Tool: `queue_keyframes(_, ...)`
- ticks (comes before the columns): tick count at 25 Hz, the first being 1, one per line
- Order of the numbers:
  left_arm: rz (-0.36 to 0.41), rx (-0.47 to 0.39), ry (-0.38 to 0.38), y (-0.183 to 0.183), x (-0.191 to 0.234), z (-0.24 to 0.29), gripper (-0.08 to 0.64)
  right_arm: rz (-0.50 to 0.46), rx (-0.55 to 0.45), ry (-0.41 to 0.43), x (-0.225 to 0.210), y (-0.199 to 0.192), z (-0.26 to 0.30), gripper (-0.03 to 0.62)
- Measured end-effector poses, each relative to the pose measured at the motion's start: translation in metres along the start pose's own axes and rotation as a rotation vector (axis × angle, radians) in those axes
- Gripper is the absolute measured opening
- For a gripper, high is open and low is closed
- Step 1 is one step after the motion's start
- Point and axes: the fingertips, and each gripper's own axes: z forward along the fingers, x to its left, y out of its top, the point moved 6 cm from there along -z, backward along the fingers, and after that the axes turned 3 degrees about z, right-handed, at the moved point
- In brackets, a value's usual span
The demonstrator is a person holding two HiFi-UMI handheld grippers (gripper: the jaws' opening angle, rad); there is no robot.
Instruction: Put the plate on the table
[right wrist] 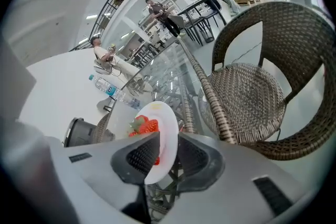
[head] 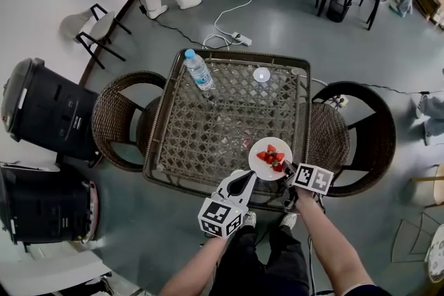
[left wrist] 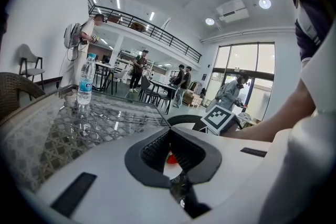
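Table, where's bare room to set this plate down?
The middle of the table is bare, between the water bottle and small clear object at the far side and the plate in the right gripper at the near edge. Only there is it crowded.

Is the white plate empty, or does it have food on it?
Not empty. Red strawberries sit on the white plate. The right gripper holds the plate by its rim, jaws closed on it.

Plate (head: pixel 261 168) over near-right corner of table (head: pixel 158 128); bottle (head: pixel 199 70) far left; left chair (head: pixel 114 118), right chair (head: pixel 361 138) flanking.
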Motion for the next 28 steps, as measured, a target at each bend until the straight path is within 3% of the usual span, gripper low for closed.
queue_keyframes(12, 0.006, -0.003, -0.011, 0.003, -0.003, 0.004, 0.008, -0.137, -0.024, -0.114, -0.008, 0.007, -0.013, 0.084)
queue_keyframes(15, 0.011, -0.011, -0.017, 0.009, -0.004, 0.006, 0.008, -0.210, -0.073, -0.052, 0.003, 0.014, -0.028, 0.080)
queue_keyframes(18, 0.022, -0.023, -0.030, 0.018, -0.007, 0.010, 0.008, -0.306, -0.149, 0.048, 0.022, 0.025, -0.047, 0.005)
queue_keyframes(28, 0.065, -0.085, -0.084, 0.063, -0.025, 0.013, 0.008, -0.520, -0.339, 0.243, 0.087, 0.050, -0.114, 0.005)
